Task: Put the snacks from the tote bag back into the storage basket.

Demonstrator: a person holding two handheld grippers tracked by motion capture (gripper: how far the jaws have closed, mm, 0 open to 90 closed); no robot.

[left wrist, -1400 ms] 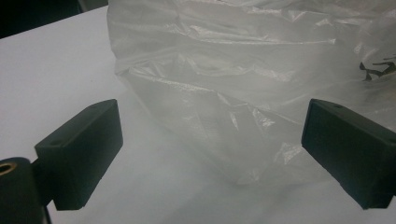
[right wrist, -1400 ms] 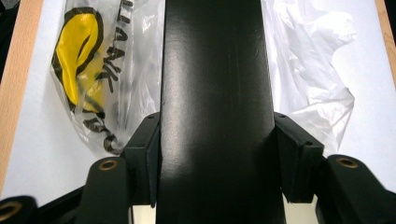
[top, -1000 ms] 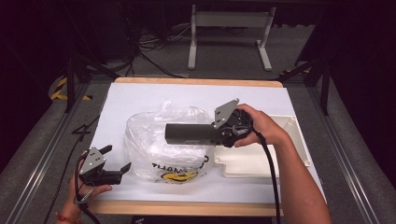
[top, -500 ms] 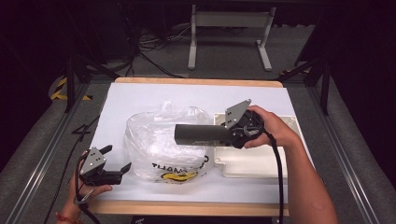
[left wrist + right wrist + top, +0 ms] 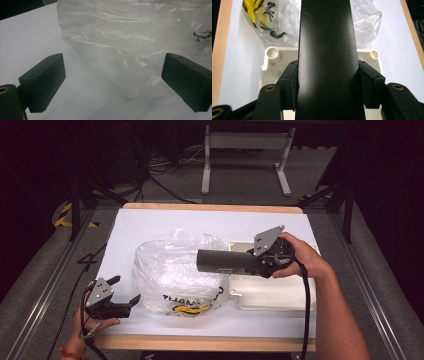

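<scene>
A person carries a dark cylinder from a plastic bag toward a cream tray.

High view: the right gripper (image 5: 260, 262), at 3 o'clock, holds the dark cylinder (image 5: 225, 261) level above the tray (image 5: 272, 295); next, probably lowering it in. Left gripper (image 5: 127, 301) rests at 8 o'clock beside the plastic bag (image 5: 175, 272). Left gripper view: jaws spread wide, facing the bag. Right gripper view: jaws clamp the cylinder's sides.

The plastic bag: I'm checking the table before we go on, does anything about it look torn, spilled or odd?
Nothing stands out. The plastic bag sits crumpled but closed-looking on the table, with no visible tear or spill.
</scene>
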